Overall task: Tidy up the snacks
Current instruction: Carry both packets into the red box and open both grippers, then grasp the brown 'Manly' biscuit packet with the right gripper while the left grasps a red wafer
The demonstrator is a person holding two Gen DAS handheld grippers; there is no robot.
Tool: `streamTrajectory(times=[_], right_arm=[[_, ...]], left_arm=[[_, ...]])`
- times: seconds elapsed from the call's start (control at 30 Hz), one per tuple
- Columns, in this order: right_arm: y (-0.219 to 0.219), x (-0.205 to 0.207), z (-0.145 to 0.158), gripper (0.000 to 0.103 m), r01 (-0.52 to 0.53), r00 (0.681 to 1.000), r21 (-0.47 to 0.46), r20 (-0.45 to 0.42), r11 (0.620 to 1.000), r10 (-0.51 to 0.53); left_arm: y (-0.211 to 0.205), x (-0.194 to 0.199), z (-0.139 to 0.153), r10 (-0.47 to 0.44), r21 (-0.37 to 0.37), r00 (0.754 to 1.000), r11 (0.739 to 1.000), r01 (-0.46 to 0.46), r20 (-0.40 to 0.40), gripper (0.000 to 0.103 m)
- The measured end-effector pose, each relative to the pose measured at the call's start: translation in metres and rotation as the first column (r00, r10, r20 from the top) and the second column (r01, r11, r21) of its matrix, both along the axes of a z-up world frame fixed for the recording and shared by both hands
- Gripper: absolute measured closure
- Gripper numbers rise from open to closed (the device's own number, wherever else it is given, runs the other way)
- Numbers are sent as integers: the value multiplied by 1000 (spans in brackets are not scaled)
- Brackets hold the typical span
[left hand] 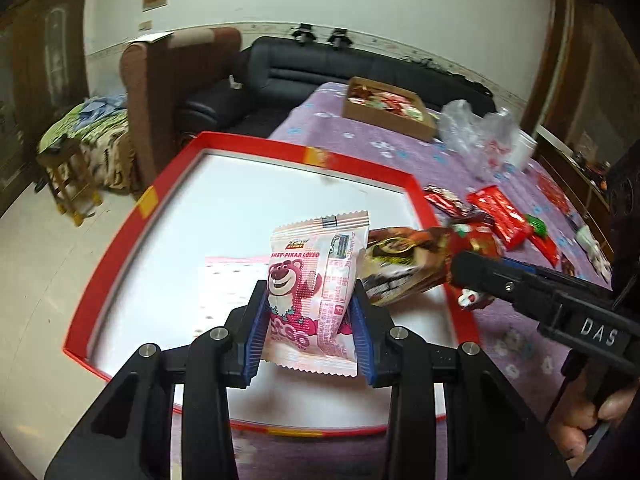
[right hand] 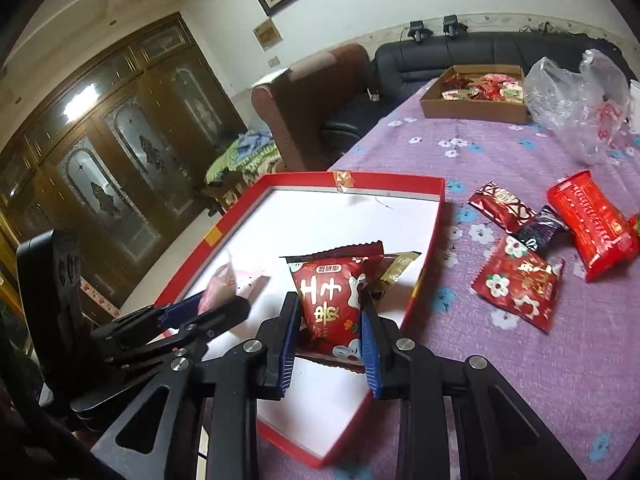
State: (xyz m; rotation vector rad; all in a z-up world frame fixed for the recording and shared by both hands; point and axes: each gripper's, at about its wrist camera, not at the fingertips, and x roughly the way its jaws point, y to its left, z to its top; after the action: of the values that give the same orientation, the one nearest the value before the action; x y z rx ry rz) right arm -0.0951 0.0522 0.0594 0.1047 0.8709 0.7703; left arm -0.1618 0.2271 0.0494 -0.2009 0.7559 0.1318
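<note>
Left tongs point(left hand: 316, 320) pinch pink snack packet point(left hand: 316, 280); right tongs point(right hand: 330, 320) pinch red snack packet point(right hand: 332, 300), both over red tray point(right hand: 424, 248). Packets judged light, crinkly, slippery; mid-body hold suits.

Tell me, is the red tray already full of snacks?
No. The red tray shows a bare white floor, and the pink packet and red packet sit clamped in grippers above it.

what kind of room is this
Most likely a home living room: a black sofa along the wall, a carved wooden cabinet with glass doors, and a table under a purple flowered cloth.
</note>
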Motion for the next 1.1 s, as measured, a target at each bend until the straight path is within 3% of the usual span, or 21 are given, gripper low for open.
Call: streamTrajectory(times=[0.2, 0.33, 0.5, 0.57, 0.6, 0.63, 0.67, 0.73, 0.87, 1.1], right_arm=[[15, 25, -23, 74, 0, 986, 16, -168, 1000, 3], [31, 35, -39, 74, -11, 981, -13, -192, 1000, 8], [55, 35, -34, 71, -47, 991, -39, -129, 998, 42], [55, 30, -30, 70, -56, 993, -48, -106, 997, 50], [54, 27, -27, 67, -47, 996, -66, -76, 997, 42], [51, 24, -24, 63, -40, 998, -81, -48, 996, 36], [47, 21, -21, 54, -35, 999, -91, -19, 995, 33], [32, 18, -14, 43, -11, 1000, -73, 24, 997, 13], [-9, 17, -1, 42, 58, 996, -4, 75, 998, -57], [-99, 29, -5, 40, 269, 959, 2, 94, 963, -268]], left_arm=[[11, 3, -4, 19, -4, 1000, 1000, -19, -6, 66], [15, 5, -6, 31, 3, 999, 1000, -31, -16, 66], [16, 8, -5, 45, 25, 999, 999, -44, -22, 61], [15, 8, -3, 64, 54, 998, 997, -63, -21, 41], [16, 8, -2, 73, 66, 997, 995, -72, -17, 36], [16, 7, -1, 86, 82, 996, 993, -85, -9, 27], [16, 6, 0, 99, 97, 995, 990, -98, 0, 25], [16, 5, 3, 105, 109, 994, 988, -105, 15, 25], [9, 3, 10, 98, 129, 994, 986, -103, 42, 25], [-29, 5, 21, -13, 179, 998, 984, 2, 61, 25]])
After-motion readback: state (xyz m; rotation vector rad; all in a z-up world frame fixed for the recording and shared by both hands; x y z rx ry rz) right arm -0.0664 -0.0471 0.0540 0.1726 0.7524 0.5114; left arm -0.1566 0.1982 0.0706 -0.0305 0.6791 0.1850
